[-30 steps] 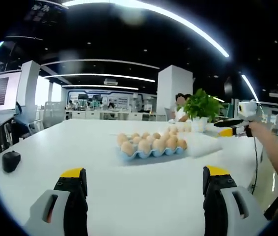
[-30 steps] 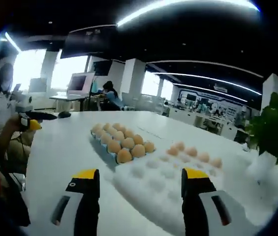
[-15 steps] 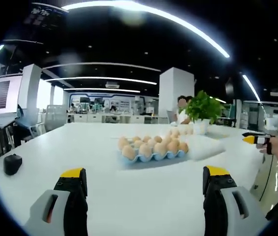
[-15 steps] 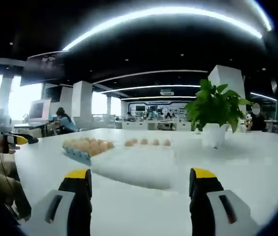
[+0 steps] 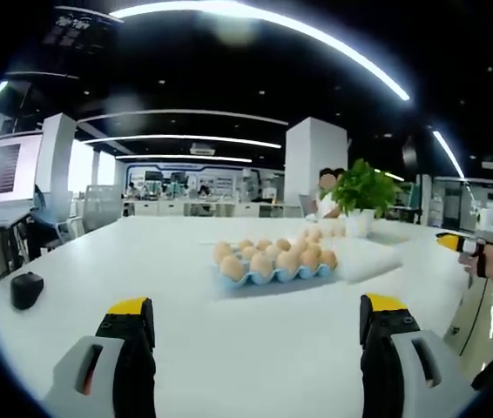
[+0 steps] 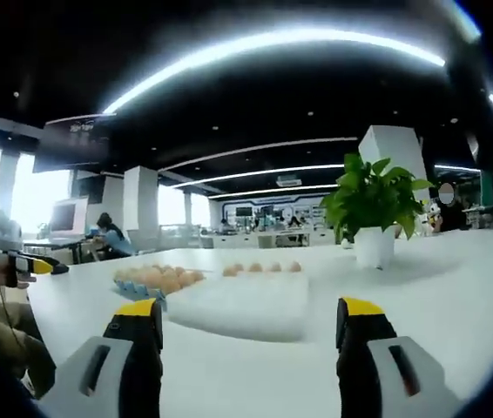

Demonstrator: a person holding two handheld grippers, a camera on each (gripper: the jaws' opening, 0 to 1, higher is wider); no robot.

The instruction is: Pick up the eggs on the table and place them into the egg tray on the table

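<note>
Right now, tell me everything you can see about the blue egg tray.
The blue tray is a moulded carton with scalloped cups, pulp or plastic by its look. It lies flat on the white table, loaded with brown eggs in several rows. A white tray lies close beside it; whether they touch is unclear. Neither gripper touches it.

The white desk (image 5: 142, 270) carried a blue egg tray (image 5: 273, 274), a white tray (image 6: 242, 305), a potted plant (image 6: 375, 218) and a black mouse (image 5: 26, 289).

Both grippers, left (image 5: 257, 329) and right (image 6: 251, 329), have black jaws with yellow tips and grey housings with slots.
</note>
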